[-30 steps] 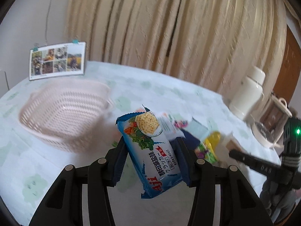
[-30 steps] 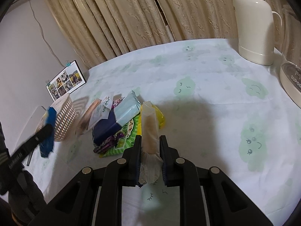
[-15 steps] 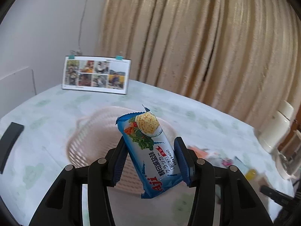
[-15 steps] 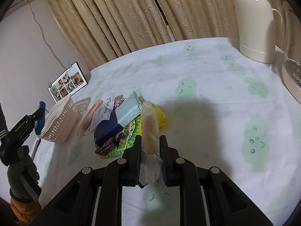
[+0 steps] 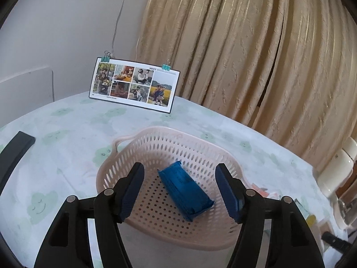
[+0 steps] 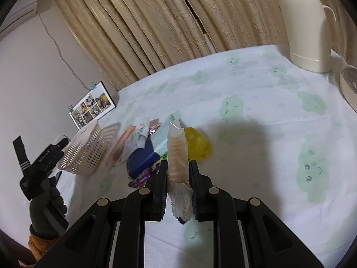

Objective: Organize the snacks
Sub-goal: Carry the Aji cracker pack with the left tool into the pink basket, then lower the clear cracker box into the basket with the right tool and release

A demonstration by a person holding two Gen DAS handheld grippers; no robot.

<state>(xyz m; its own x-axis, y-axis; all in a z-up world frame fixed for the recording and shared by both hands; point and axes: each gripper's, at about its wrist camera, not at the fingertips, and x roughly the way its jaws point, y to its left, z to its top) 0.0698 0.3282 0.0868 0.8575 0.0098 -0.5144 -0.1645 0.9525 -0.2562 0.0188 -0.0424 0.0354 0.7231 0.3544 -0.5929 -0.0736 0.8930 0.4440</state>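
Released since the earlier frame, blue cracker packet (image 5: 186, 191) lies inside basket (image 5: 125, 143), left gripper (image 5: 179, 189) jaws apart; right gripper (image 6: 178, 179) remains clamped on wafer sleeve (image 6: 177, 156), next for deposit.

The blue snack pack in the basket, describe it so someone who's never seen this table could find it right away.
Find the pink perforated basket on the cloud-print tablecloth, in front of the photo card propped by the curtain. Lying on its floor, between the open left gripper fingers, is the blue snack pack. It is the only item inside; the other snacks lie in a pile outside.
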